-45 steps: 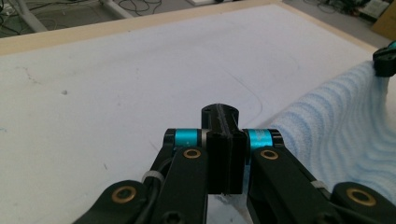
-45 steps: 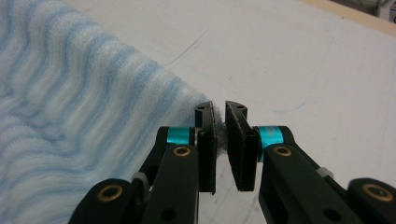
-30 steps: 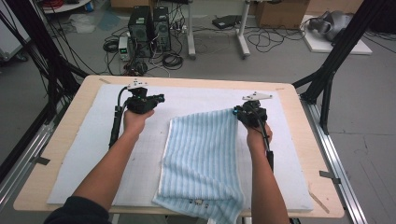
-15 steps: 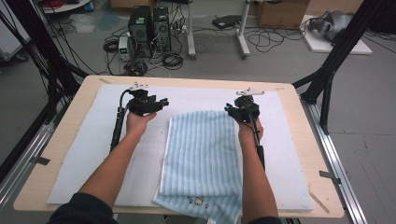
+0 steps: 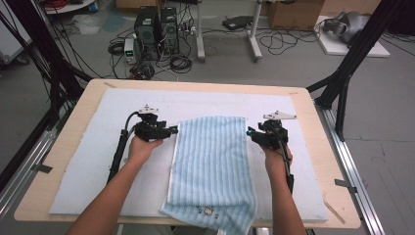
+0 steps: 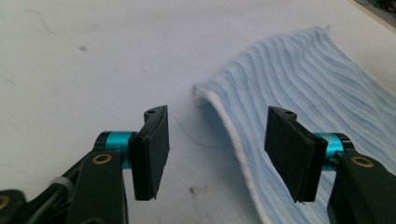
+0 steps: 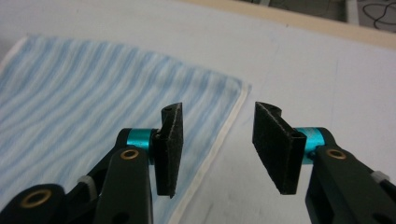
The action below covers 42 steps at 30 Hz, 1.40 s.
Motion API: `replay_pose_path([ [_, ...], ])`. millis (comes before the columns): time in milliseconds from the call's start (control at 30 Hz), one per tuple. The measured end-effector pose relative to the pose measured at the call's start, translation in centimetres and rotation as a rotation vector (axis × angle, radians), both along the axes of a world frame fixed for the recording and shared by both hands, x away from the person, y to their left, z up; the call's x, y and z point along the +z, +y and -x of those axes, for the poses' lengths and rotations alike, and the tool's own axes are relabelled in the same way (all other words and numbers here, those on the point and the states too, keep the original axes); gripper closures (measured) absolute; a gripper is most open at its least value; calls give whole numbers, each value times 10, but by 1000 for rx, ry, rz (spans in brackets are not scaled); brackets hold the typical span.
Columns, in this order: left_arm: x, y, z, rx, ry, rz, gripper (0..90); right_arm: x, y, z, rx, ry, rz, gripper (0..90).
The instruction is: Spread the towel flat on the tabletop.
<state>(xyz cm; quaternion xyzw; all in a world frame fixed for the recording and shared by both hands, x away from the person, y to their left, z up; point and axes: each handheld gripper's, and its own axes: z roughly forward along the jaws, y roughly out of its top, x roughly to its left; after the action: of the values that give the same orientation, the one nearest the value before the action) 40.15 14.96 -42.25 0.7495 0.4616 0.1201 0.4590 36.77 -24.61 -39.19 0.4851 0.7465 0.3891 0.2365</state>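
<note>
Folding of the striped blue towel (image 5: 211,166) apparently part done: already lying as a long, narrow strip down the centre of the high view, far edge straight and flat on the pale blue mat (image 5: 88,161), near end spilling over the table's front edge at the bottom of the frame, with a small tag or mark near that hanging end. Left to do, at a guess: at least one more fold, probably bringing the far end toward the near one, and tidying the overhang. Nothing gripped yet. Left gripper (image 5: 172,130) just left of centre in the high view, at the towel's upper left corner, jaws spread apart and empty; in the left gripper view (image 6: 214,151) the white hem running between the two black pads, corner slightly lifted and curled above them, cloth filling the right side of the frame, bare mat the left. Right gripper (image 5: 248,133) just right of centre, at the towel's upper right corner, jaws likewise spread and empty; in the right gripper view (image 7: 215,149) the hemmed edge passing between the pads, towel (image 7: 93,107) across the left half, corner a little above the jaws, bare mat to the right. Both tools level with each other, one on each long edge near the far end, close to the cloth; contact with it not clear. Wooden table (image 5: 313,112) rim showing round the mat.
</note>
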Motion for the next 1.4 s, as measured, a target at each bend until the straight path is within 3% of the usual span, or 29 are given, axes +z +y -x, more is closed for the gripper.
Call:
replay_pose_path([
  [100,-12,-15,4,-49,31,-48,417,-11,-2,10,13,27,-7,508],
  [233,-25,-32,3,-64,50,-81,454,-25,2,18,31,77,20,495],
  [267,-25,-36,5,-54,11,-122,472,-28,3,19,40,78,20,495],
  [333,-25,-41,6,-39,-29,-194,608,-32,8,19,49,101,25,489],
  [367,-25,-40,3,-61,-25,-170,765,-34,10,18,51,111,33,488],
  [400,-25,-40,1,-48,-14,-160,872,-36,13,16,58,129,47,489],
  [467,-26,-39,-4,-29,-29,-176,880,-41,18,12,65,153,69,543],
  [533,-27,-34,-10,14,-17,-138,882,-48,23,8,78,180,92,607],
  [600,-28,-30,-16,37,-15,-126,883,-49,21,3,71,178,41,788],
  [633,-27,-29,-18,43,-16,-132,883,-49,22,1,77,177,40,849],
  [733,-26,-24,-30,90,-34,-121,884,-48,28,-11,99,174,59,869],
  [867,-29,-14,-43,146,-19,-101,883,-48,39,-35,85,162,71,870],
  [1033,-26,-4,-56,196,-56,-111,883,-49,55,-63,78,131,83,869],
  [1133,-24,-1,-57,206,-89,-101,875,-49,59,-70,64,131,67,850],
  [1167,-25,-1,-57,213,-78,-100,830,-49,60,-69,56,131,66,823],
  [1233,-26,3,-57,216,-51,-73,589,-44,58,-64,44,135,46,721],
  [1267,-26,3,-56,206,-49,-58,555,-40,57,-61,43,133,47,673],
  [1333,-22,1,-52,172,-68,-68,455,-32,53,-51,41,100,41,606],
  [1400,-18,1,-47,146,-89,-40,427,-27,49,-41,50,76,35,528],
])
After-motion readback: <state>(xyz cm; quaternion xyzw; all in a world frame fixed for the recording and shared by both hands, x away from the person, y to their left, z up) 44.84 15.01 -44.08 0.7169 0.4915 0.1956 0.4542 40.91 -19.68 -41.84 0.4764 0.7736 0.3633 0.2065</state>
